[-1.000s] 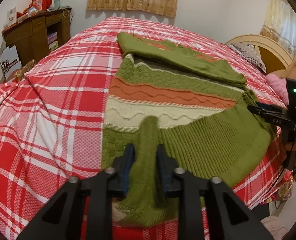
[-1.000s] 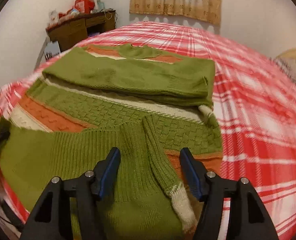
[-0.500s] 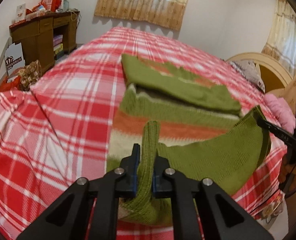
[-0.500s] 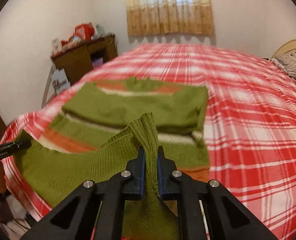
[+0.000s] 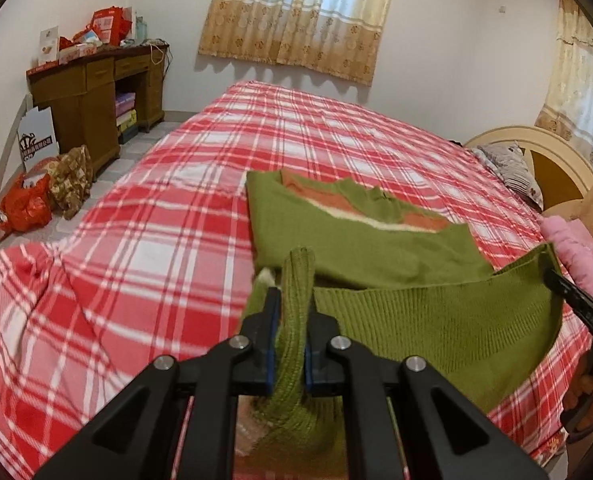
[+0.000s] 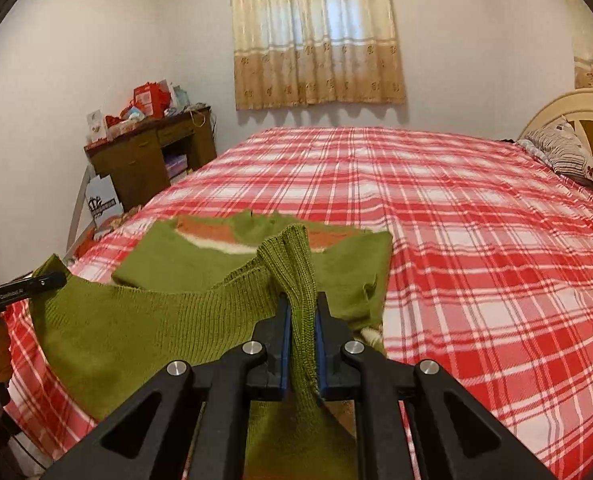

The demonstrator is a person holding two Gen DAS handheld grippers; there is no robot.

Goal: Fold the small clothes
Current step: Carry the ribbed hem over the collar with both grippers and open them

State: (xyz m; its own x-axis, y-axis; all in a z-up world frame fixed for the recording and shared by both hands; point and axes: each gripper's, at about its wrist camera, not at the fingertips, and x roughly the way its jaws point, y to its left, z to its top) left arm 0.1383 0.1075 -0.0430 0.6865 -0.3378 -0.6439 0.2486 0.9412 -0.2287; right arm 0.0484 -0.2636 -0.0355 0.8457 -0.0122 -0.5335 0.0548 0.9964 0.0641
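Note:
A green knit sweater (image 5: 360, 240) with orange and cream stripes lies on the red plaid bed (image 5: 156, 220), its sleeves folded across the chest. My left gripper (image 5: 292, 312) is shut on the left corner of the ribbed hem. My right gripper (image 6: 302, 320) is shut on the right corner of the hem. The hem (image 6: 156, 320) hangs stretched between both grippers, lifted above the bed and over the lower body of the sweater (image 6: 256, 264). The right gripper shows at the right edge of the left wrist view (image 5: 576, 304).
A wooden desk (image 5: 92, 92) with boxes stands at the far left beside the bed. Bags (image 5: 28, 204) lie on the floor there. A headboard (image 6: 576, 120) and pillow (image 6: 564, 156) are at the right. A pink cloth (image 5: 576, 252) lies near the right bed edge.
Both grippers closed on the hem corners, then lifted the hem off the bed and carried it forward over the sweater's lower body.

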